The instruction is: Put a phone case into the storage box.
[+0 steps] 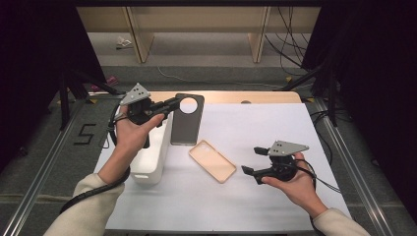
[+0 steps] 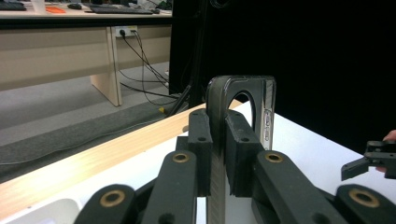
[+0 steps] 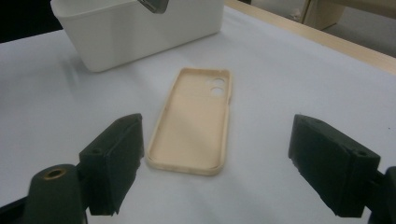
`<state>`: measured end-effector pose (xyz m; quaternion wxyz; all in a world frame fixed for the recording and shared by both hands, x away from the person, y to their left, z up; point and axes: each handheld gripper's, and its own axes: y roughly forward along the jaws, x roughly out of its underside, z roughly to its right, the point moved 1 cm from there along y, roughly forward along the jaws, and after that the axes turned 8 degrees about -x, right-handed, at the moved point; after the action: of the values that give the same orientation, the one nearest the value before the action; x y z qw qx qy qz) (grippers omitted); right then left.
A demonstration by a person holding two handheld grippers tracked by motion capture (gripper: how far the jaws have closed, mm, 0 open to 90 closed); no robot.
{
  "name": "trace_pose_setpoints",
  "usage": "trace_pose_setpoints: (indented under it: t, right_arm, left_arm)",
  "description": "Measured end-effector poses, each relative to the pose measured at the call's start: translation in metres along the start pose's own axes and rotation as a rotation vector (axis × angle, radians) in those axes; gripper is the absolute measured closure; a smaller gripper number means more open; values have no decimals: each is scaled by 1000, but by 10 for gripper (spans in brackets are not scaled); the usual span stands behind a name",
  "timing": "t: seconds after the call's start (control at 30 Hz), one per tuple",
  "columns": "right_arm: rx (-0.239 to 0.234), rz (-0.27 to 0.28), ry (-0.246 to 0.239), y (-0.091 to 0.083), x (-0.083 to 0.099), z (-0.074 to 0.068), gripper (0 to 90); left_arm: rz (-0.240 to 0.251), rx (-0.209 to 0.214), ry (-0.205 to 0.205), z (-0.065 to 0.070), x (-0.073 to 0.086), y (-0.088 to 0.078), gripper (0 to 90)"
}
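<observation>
The table (image 1: 275, 128), under its white cover, carries a white bin (image 1: 150, 162) along its left edge and a beige case (image 1: 212, 161) lying open side up near the middle, just right of the bin. A dark case (image 1: 186, 120) is held upright in the air above the bin's far end, near the table's far edge, with its round camera cutout uppermost. The left gripper (image 1: 169, 104) has its jaws pressed on the dark case's edge, a thin pinch close to the cutout, as the left gripper view shows (image 2: 217, 154). That narrow hold is the main risk: the case could swing or slip between the pads and drop outside the bin, or clip the bin's rim on the way down if it is lowered tilted. The right gripper (image 1: 250, 162) hovers by the table's right edge with its jaws spread wide and nothing between them, facing the beige case (image 3: 194, 123). The flat, thin-walled case may skid on the cover or flex and pop free if the jaws close on it off-centre.
</observation>
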<state>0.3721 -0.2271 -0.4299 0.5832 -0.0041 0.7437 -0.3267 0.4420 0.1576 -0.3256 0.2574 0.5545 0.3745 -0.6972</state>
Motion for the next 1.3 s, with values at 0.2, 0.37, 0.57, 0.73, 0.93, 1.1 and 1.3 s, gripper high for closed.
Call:
trace_pose_setpoints:
  t: [0.2, 0.37, 0.57, 0.73, 0.93, 1.1, 1.3]
  right_arm:
    - [2, 1, 5, -1, 1, 1, 187]
    - [3, 3, 8, -2, 2, 1, 186]
    - [5, 8, 15, -3, 2, 2, 186]
    - [7, 9, 18, -4, 2, 3, 185]
    - [9, 5, 16, -4, 3, 4, 176]
    - [10, 10, 18, -4, 3, 4, 175]
    - [9, 11, 18, -4, 3, 4, 169]
  left_arm:
    - [14, -10, 6, -12, -6, -5, 816]
    - [19, -16, 24, -21, -8, -8, 816]
    - [23, -34, 31, -33, -9, -9, 816]
    - [21, -43, 35, -42, -10, -9, 816]
    - [21, -45, 38, -53, -12, -10, 816]
    - [20, -45, 48, -58, -14, -10, 815]
    - [24, -48, 52, -66, -15, -10, 815]
